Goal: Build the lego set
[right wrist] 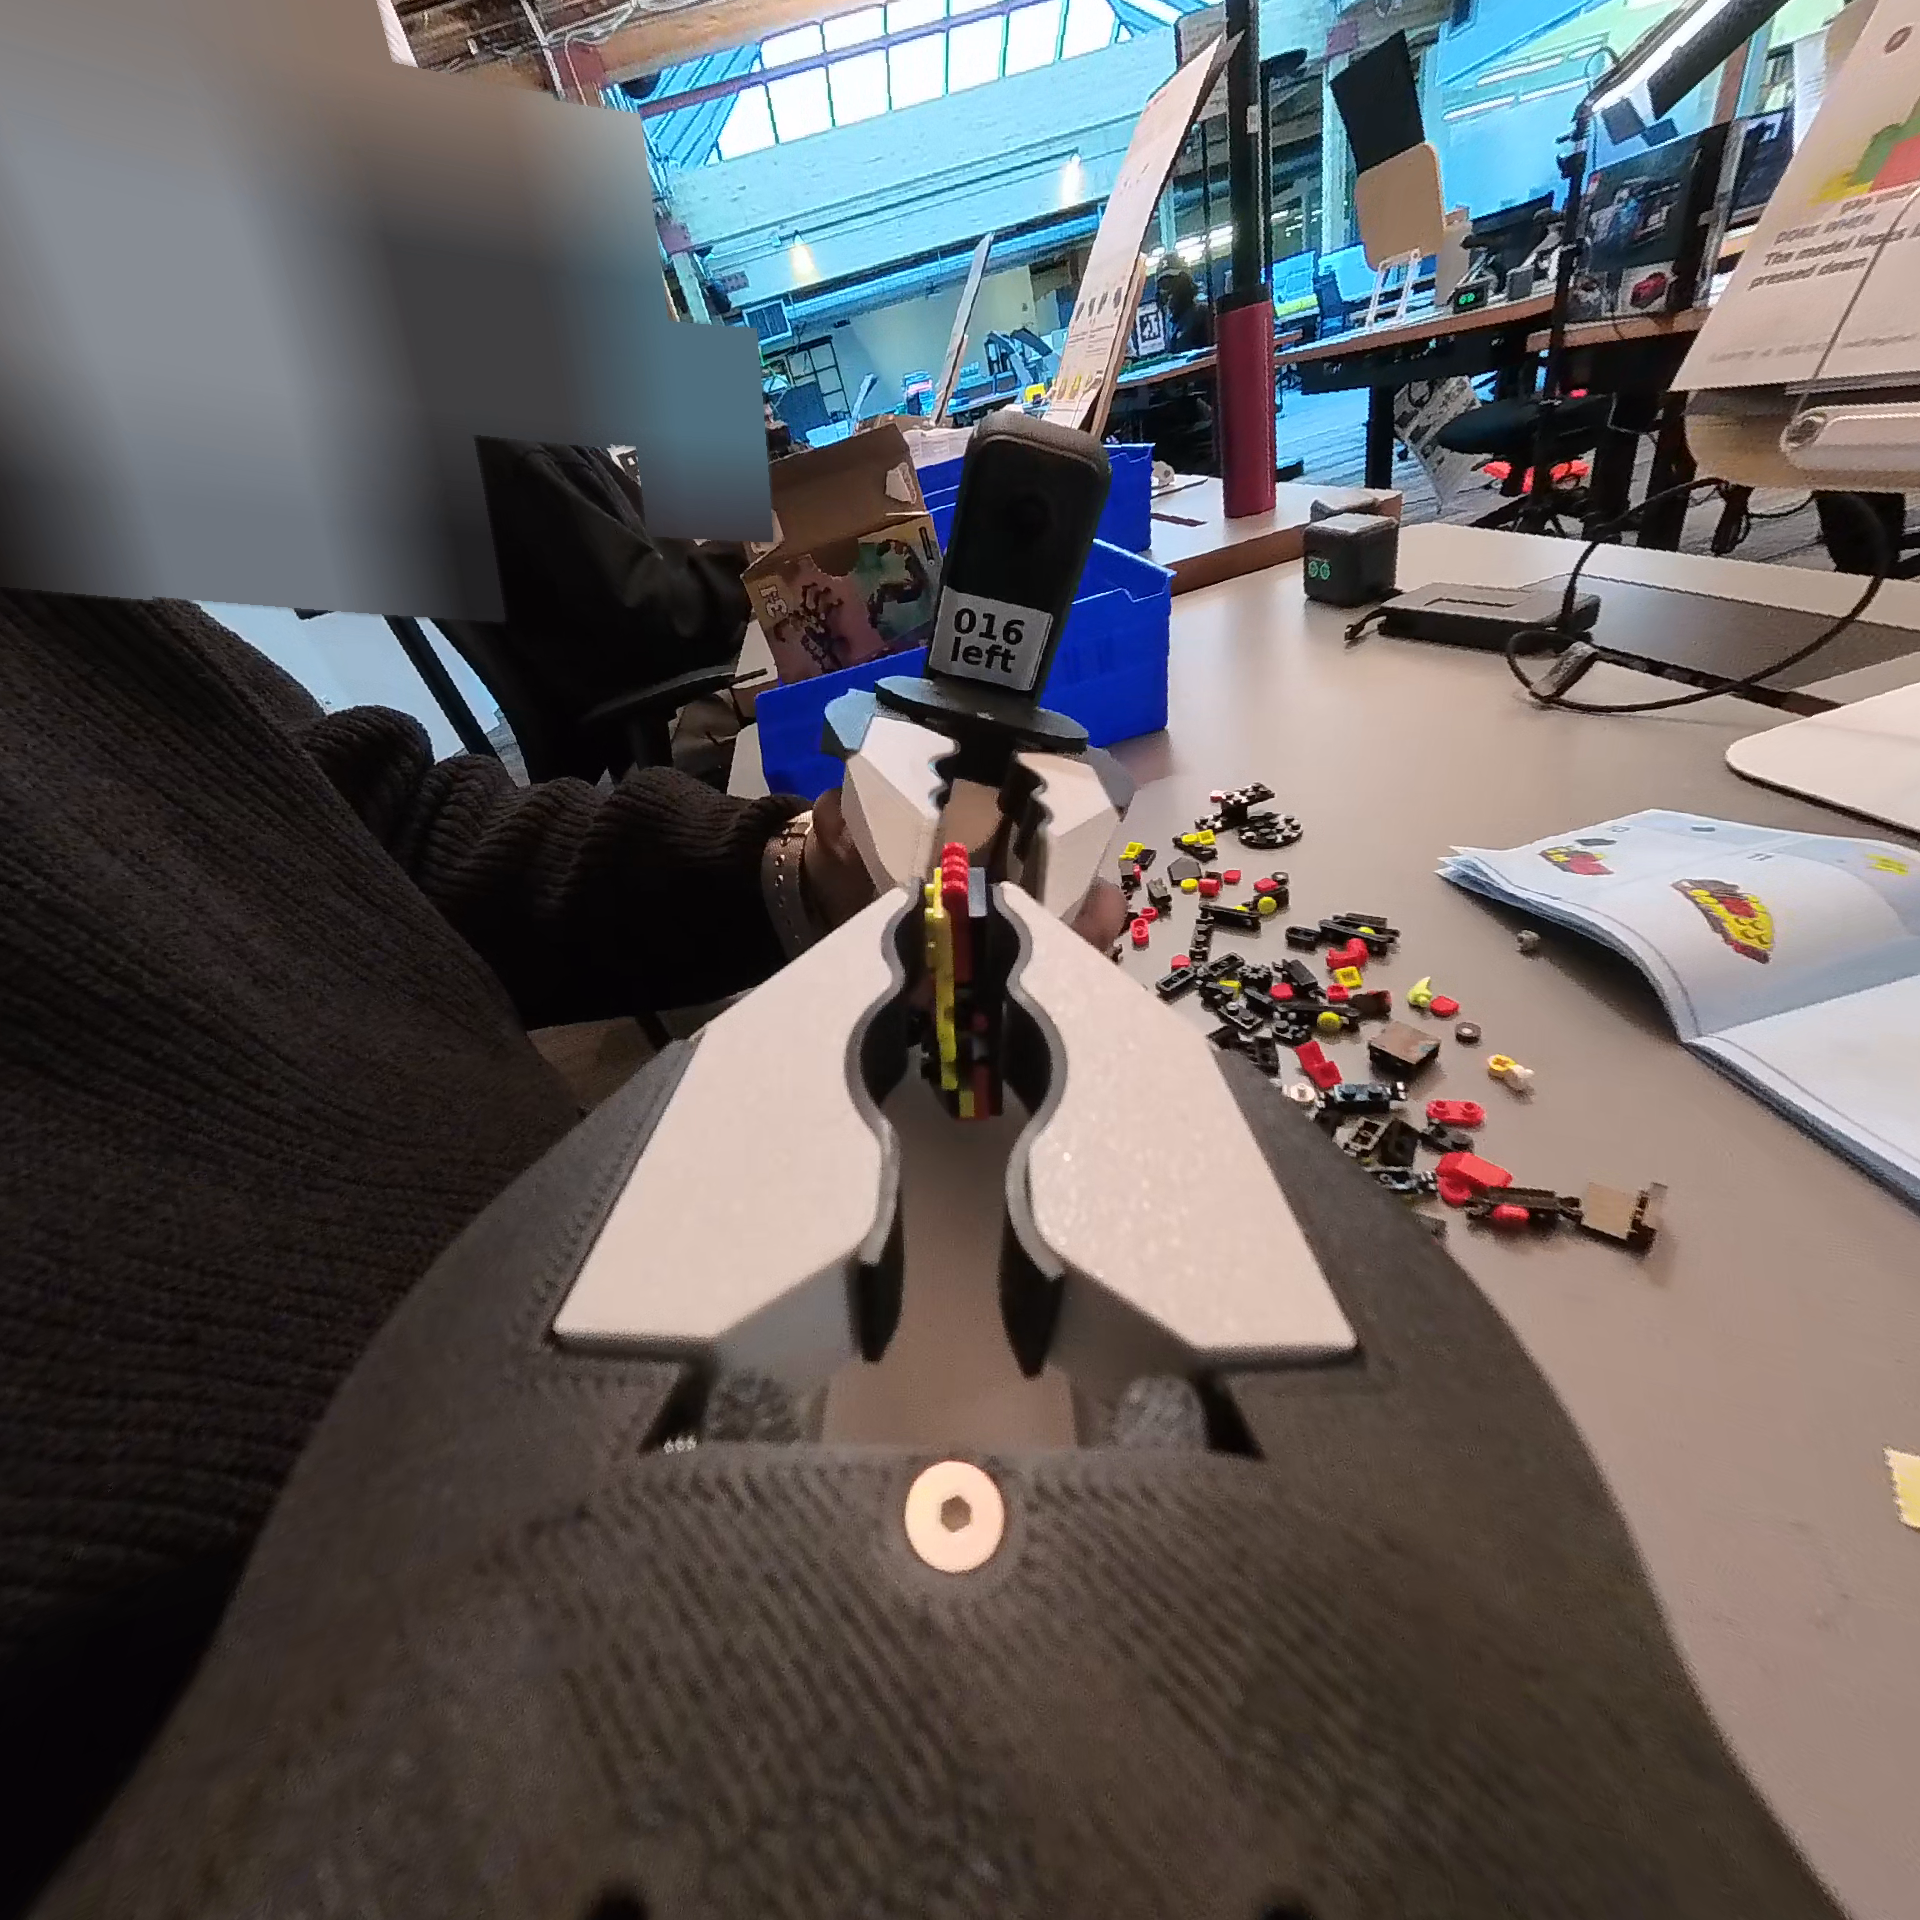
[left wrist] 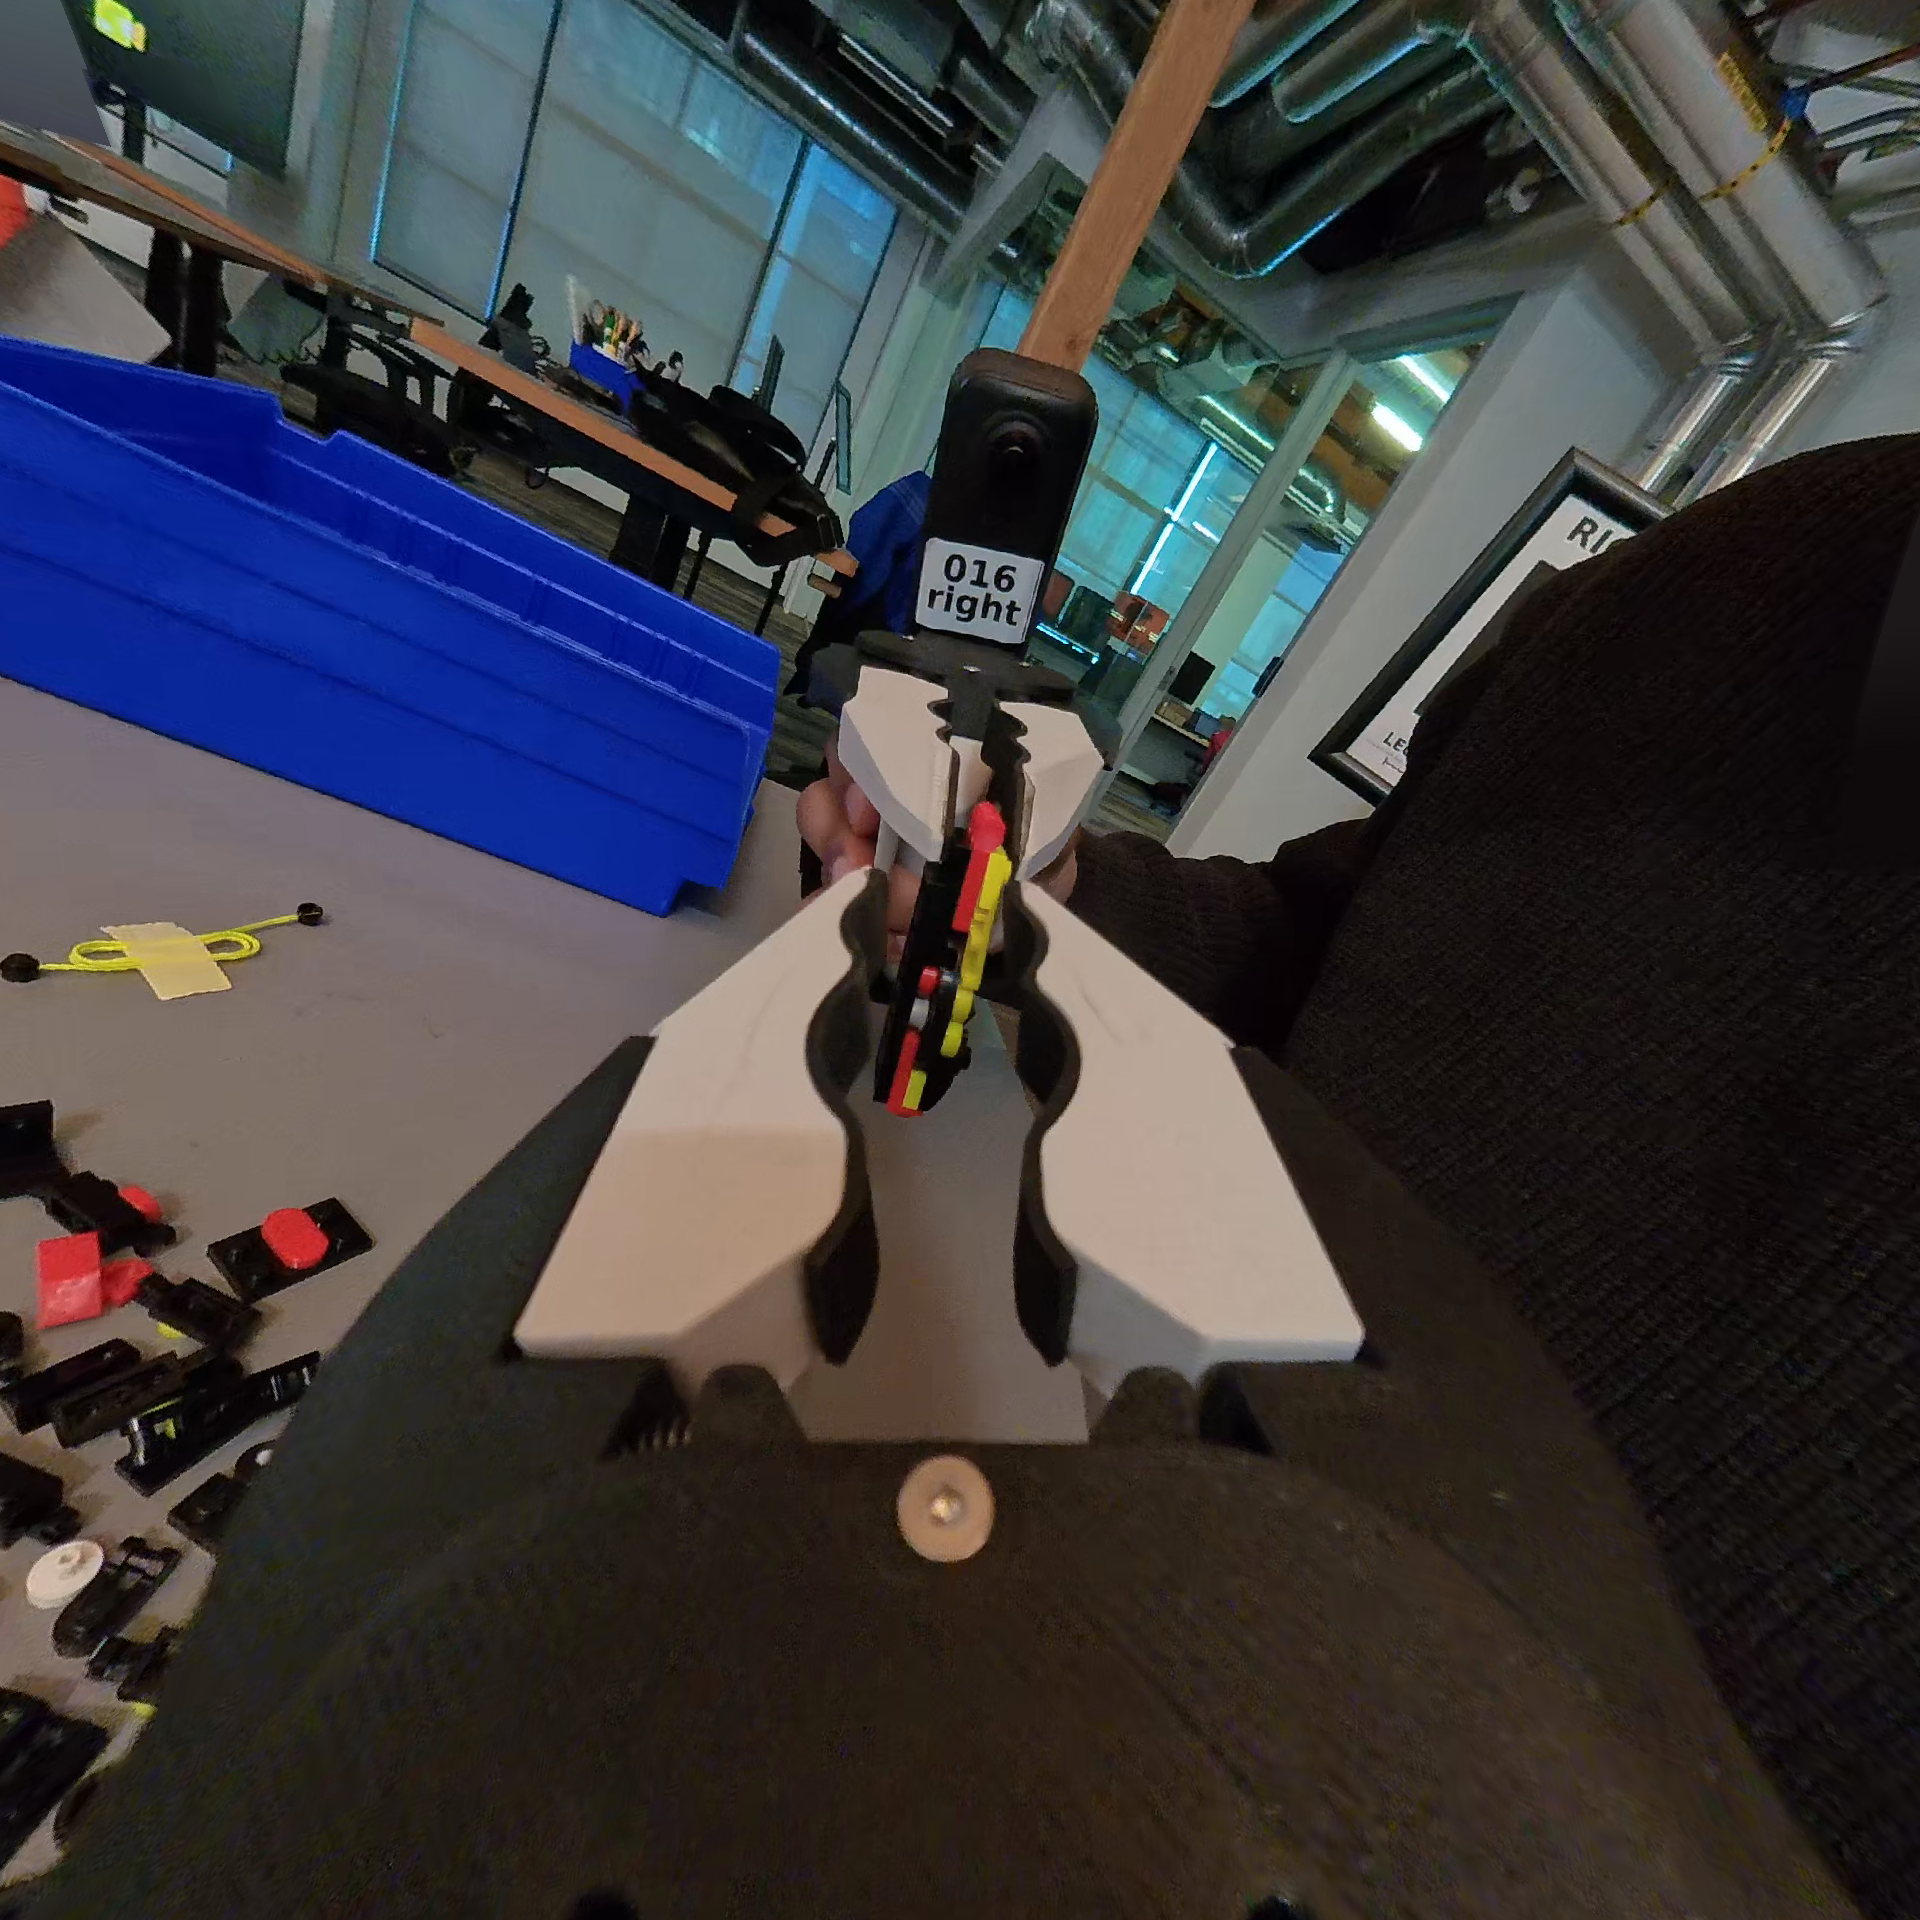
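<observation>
A flat, partly built lego assembly (left wrist: pixel 951 966) of black, red and yellow pieces is held edge-on in the air between my two grippers, which face each other. My left gripper (left wrist: pixel 943 899) is closed around its near end. My right gripper (left wrist: pixel 982 805) clamps its far, red-tipped end. In the right wrist view the assembly (right wrist: pixel 956 987) sits tight between the pads of my right gripper (right wrist: pixel 951 899), and my left gripper (right wrist: pixel 982 821) holds the far end. The faces of the assembly are hidden.
Loose black, red and yellow pieces (right wrist: pixel 1351 1039) lie scattered on the grey table (right wrist: pixel 1558 1455), also low left in the left wrist view (left wrist: pixel 156 1351). An open instruction booklet (right wrist: pixel 1714 935) lies to the right. A blue bin (left wrist: pixel 364 623) stands behind. A yellow cord (left wrist: pixel 177 951) is taped down. The tips of both grippers are at nearly the same place.
</observation>
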`<act>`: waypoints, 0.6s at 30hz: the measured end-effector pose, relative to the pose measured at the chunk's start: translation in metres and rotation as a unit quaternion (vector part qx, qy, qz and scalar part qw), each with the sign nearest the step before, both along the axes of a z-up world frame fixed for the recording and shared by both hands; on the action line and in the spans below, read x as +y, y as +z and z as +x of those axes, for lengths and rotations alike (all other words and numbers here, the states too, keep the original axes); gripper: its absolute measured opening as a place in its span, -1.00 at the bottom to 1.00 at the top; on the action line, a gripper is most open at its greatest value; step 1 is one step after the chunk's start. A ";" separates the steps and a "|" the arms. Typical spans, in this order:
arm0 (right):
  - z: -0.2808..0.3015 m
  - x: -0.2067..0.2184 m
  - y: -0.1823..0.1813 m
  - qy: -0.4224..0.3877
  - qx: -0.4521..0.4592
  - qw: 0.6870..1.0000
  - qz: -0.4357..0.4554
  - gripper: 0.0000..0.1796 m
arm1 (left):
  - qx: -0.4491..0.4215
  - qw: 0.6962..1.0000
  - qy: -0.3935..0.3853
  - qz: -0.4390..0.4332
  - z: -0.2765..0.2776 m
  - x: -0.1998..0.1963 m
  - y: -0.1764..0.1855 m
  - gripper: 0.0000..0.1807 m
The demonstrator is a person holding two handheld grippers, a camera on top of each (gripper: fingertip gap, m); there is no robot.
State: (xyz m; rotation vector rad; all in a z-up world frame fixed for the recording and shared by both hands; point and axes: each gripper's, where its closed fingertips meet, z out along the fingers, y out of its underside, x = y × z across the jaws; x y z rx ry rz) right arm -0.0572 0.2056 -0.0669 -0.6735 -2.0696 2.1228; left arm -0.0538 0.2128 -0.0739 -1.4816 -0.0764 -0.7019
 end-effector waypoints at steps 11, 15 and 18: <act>-0.002 0.003 0.000 -0.004 -0.002 1.000 -0.005 -0.90 | 0.006 1.000 -0.006 -0.010 0.000 0.002 0.002 -0.89; -0.001 0.004 0.002 -0.002 -0.002 1.000 -0.010 -0.89 | 0.006 1.000 -0.005 -0.007 0.001 0.004 0.003 -0.89; -0.003 0.004 0.000 -0.006 -0.005 1.000 -0.010 -0.89 | 0.009 1.000 -0.004 -0.011 0.000 0.003 0.002 -0.89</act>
